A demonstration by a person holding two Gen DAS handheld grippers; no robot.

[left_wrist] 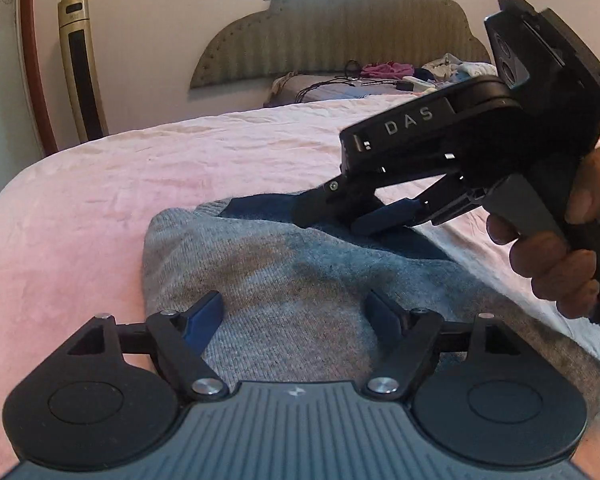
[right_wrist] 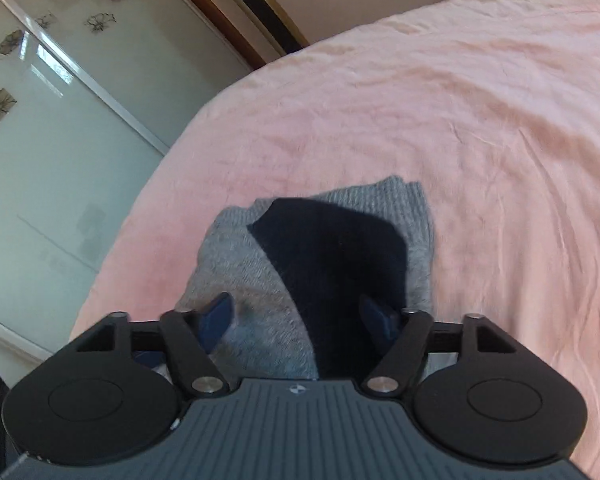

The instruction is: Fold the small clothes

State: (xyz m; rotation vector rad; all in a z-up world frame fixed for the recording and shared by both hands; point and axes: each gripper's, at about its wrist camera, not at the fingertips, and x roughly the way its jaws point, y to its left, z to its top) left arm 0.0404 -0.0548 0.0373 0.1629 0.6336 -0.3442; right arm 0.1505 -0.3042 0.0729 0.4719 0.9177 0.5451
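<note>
A small grey knit garment [left_wrist: 260,280] with a dark navy panel [left_wrist: 256,206] lies folded on the pink blanket. My left gripper [left_wrist: 296,312] hovers over its near grey part, open, with nothing pinched between the blue pads [left_wrist: 204,320]. My right gripper [left_wrist: 340,220], held by a hand [left_wrist: 560,264], comes in from the right, its tips at the navy far edge. In the right wrist view the garment [right_wrist: 240,264] and navy panel [right_wrist: 332,264] lie under the right gripper [right_wrist: 298,312]. That gripper is open, its pads clear of the cloth.
The pink blanket [left_wrist: 140,184] covers the bed all around the garment. A padded headboard [left_wrist: 340,32] stands at the far end, with a heap of clothes [left_wrist: 420,70] and cables below it. A gold tower appliance [left_wrist: 82,64] stands at the left wall. Glass sliding doors [right_wrist: 60,140] are beyond the bed edge.
</note>
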